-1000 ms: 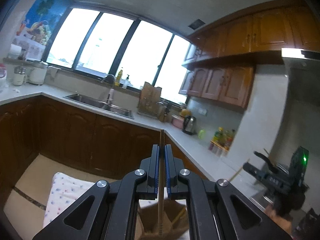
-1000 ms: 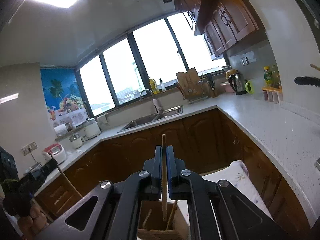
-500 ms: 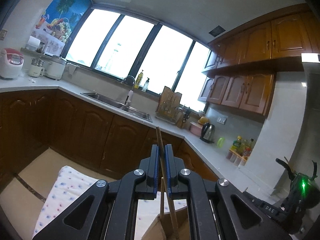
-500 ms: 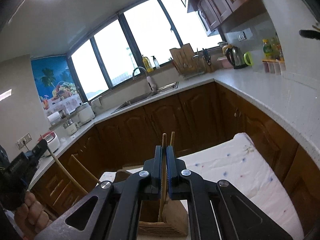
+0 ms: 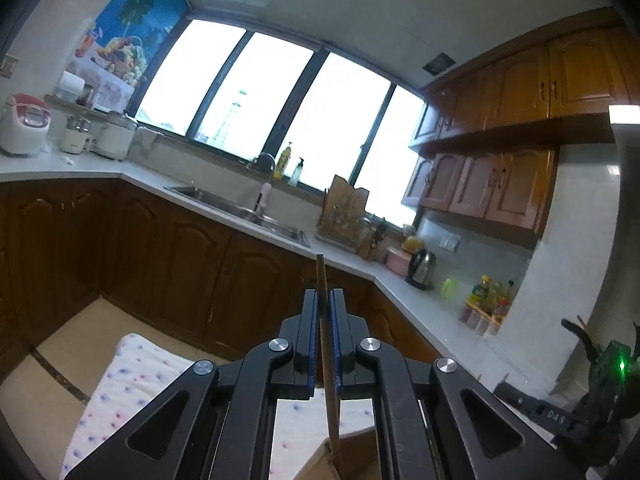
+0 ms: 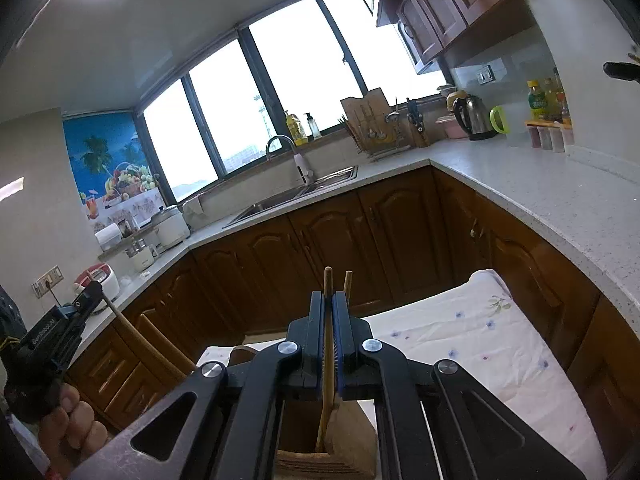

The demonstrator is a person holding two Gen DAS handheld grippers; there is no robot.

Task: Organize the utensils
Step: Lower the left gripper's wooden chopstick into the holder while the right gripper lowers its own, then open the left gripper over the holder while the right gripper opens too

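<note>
My left gripper is shut on a thin wooden stick that stands nearly upright. Its lower end reaches the brown wooden holder at the bottom edge of the left wrist view. My right gripper is shut on a second wooden stick, whose lower end goes down into the wooden holder. Another wooden stick pokes up just behind the right fingers. Each gripper shows in the other's view: the right one at far right, the left one at far left, held by a hand.
The holder stands on a white floral cloth, also seen in the left wrist view. Dark wooden cabinets and a pale L-shaped counter surround it, with a sink, a kettle and bottles.
Both grippers have sunk with their sticks, bringing the cloth and the holder closer below. Over the last half second neither has moved. Both stay shut on their sticks.
</note>
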